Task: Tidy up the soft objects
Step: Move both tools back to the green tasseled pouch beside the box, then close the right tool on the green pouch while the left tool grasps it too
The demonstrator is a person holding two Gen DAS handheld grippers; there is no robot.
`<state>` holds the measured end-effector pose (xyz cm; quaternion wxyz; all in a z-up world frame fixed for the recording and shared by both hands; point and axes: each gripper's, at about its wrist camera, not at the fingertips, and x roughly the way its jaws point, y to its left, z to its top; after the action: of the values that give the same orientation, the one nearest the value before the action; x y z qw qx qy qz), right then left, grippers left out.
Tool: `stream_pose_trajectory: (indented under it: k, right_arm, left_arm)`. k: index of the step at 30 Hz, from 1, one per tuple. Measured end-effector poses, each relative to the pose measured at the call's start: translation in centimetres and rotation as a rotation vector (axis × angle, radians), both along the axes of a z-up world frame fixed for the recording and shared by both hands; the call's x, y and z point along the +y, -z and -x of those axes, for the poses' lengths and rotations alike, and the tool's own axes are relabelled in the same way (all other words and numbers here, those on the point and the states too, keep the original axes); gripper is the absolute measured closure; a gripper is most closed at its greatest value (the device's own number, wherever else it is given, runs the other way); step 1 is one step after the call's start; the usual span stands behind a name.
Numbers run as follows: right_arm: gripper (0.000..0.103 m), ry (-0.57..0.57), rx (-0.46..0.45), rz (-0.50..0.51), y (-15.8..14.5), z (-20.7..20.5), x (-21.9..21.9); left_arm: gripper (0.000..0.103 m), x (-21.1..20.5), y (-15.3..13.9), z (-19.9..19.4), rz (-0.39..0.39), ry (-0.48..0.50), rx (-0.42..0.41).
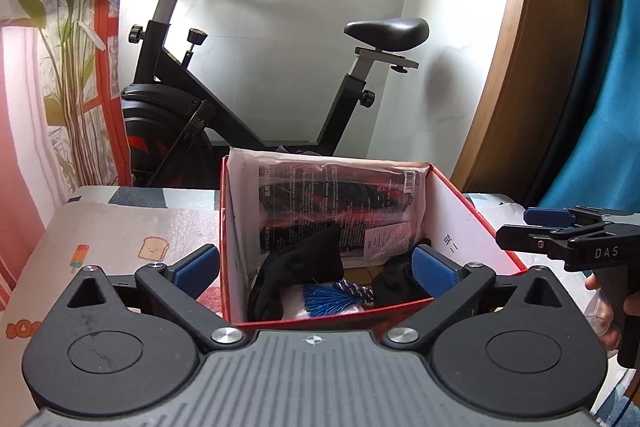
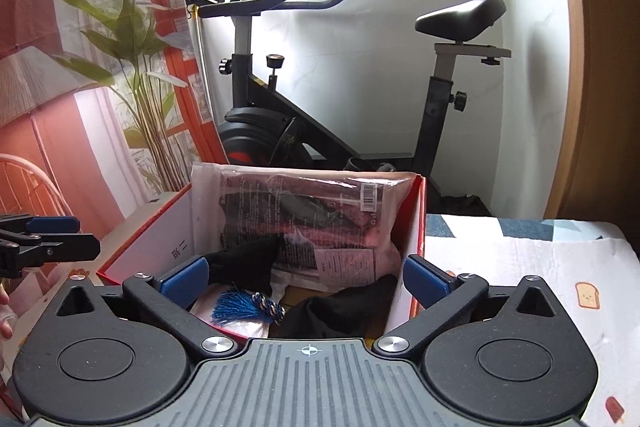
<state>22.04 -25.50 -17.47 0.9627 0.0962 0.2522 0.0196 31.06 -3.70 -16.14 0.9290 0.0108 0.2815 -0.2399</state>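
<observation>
A red cardboard box (image 1: 480,227) (image 2: 160,243), white inside, stands open on a patterned cloth. In it a plastic-wrapped black and red package (image 1: 336,203) (image 2: 312,215) leans on the far wall. Below it lie a black cloth (image 1: 304,267) (image 2: 248,263), a second black cloth (image 1: 396,283) (image 2: 344,311) and a blue tassel on a braided cord (image 1: 332,301) (image 2: 236,307). My left gripper (image 1: 316,265) (image 2: 86,237) is wide open over the box's near edge, holding nothing. My right gripper (image 2: 304,275) (image 1: 512,227) is open too, empty, beside the left one.
A black exercise bike (image 1: 240,99) (image 2: 340,115) stands behind the box, under a window. A tall green plant (image 2: 132,47) and printed curtain are at left. The cartoon-print cloth (image 2: 540,267) extends on both sides of the box. A hand (image 1: 604,307) holds the right gripper.
</observation>
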Motion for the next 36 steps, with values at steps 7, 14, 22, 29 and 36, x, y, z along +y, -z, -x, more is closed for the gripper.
stream_pose_trajectory:
  k: [7, 14, 22, 29, 36]
  right_arm:
    - [0.0, 0.047, -0.027, -0.008, 1.2, 4.2, 0.6]
    - [0.0, 0.053, -0.001, 0.023, 3.8, 7.8, 1.3]
    - [0.002, 0.052, 0.117, 0.047, 7.7, 9.9, 1.2]
    - [0.011, 0.106, 0.236, 0.036, 10.1, 10.7, 0.2]
    - [0.021, 0.112, 0.286, -0.037, 10.9, 10.2, -0.6]
  left_arm:
    - [0.0, 2.2, 1.8, 3.2, 0.025, -0.053, 0.022]
    - [0.0, 3.7, 4.5, 5.0, 0.039, -0.115, 0.098]
    - [0.0, 2.2, 7.0, 5.9, 0.071, -0.088, 0.173]
    - [0.007, -0.9, 8.7, 6.9, 0.07, 0.025, 0.194]
    - [0.01, -0.6, 9.2, 6.9, 0.081, 0.016, 0.207]
